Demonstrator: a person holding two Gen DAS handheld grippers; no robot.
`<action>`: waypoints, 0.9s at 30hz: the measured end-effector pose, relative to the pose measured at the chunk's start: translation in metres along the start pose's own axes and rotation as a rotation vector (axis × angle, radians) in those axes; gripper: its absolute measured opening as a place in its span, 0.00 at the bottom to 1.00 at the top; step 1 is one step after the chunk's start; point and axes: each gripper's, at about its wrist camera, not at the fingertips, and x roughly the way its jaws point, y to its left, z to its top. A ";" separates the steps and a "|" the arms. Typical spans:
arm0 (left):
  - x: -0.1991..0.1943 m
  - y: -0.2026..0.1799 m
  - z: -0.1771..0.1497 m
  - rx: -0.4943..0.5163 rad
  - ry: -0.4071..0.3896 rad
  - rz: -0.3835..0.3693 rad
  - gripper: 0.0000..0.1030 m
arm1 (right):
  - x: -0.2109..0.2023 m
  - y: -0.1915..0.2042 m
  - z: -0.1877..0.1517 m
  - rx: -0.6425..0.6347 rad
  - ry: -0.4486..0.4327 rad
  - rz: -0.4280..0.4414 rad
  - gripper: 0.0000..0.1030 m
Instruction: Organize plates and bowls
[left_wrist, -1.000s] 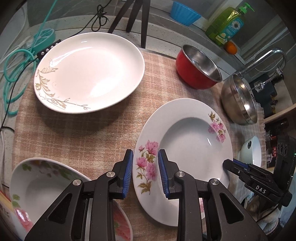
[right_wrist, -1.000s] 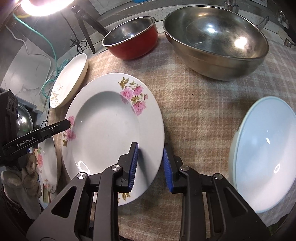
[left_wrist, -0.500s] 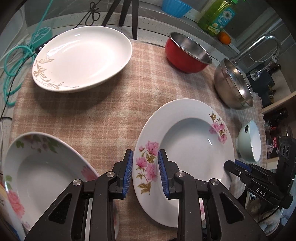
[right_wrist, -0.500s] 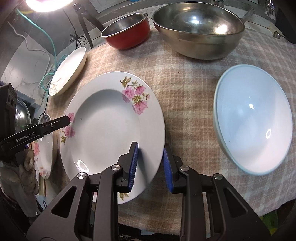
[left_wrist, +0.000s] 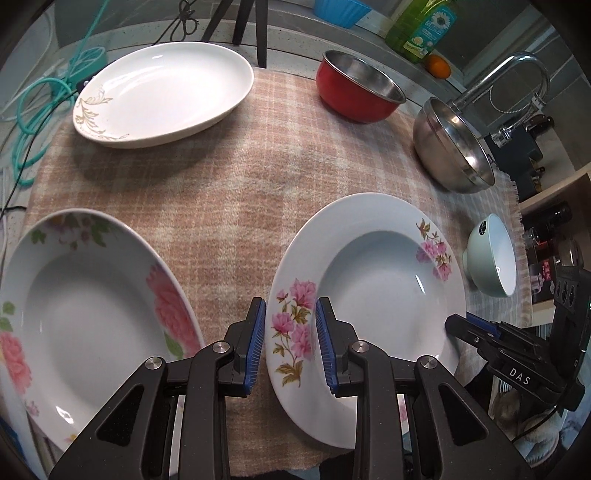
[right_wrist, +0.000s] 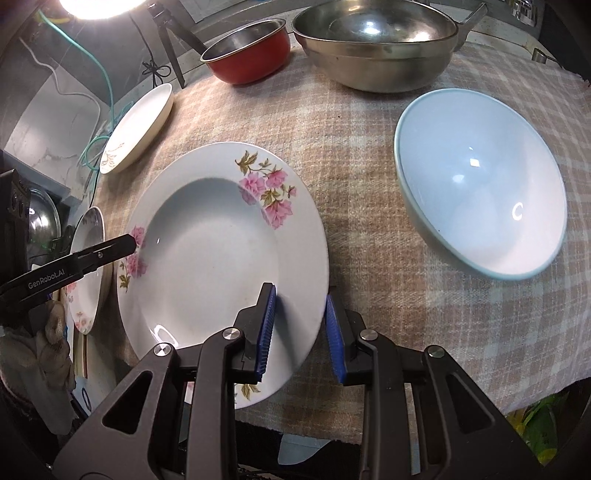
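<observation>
A white plate with pink flowers (left_wrist: 373, 288) (right_wrist: 221, 254) is held above the plaid cloth by both grippers. My left gripper (left_wrist: 290, 343) is shut on its left rim. My right gripper (right_wrist: 299, 332) is shut on its right rim. A second floral plate (left_wrist: 88, 306) (right_wrist: 86, 269) lies at the left front. A white plate with gold leaves (left_wrist: 166, 92) (right_wrist: 138, 127) lies at the back left. A pale blue bowl (right_wrist: 480, 181) (left_wrist: 493, 254) stands at the right.
A red bowl (left_wrist: 358, 88) (right_wrist: 251, 50) and a large steel bowl (left_wrist: 454, 144) (right_wrist: 376, 40) stand at the back of the plaid cloth (left_wrist: 240, 184). A tripod leg (left_wrist: 247, 26), teal cable (left_wrist: 33, 107), green soap bottle (left_wrist: 421, 26) and tap (left_wrist: 506, 74) lie beyond the cloth.
Both grippers have pulled back and up with the pink-flower plate still gripped. More of the left floral plate and the blue bowl has come into view.
</observation>
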 end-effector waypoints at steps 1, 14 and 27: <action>-0.001 0.000 -0.002 0.001 0.000 0.000 0.25 | 0.000 0.000 -0.001 0.000 0.000 0.000 0.27; -0.001 -0.001 -0.007 -0.002 -0.010 0.005 0.25 | 0.000 0.001 -0.002 -0.020 -0.003 -0.012 0.28; -0.016 -0.001 -0.009 0.015 -0.056 0.008 0.32 | -0.018 0.008 0.003 -0.068 -0.078 -0.060 0.69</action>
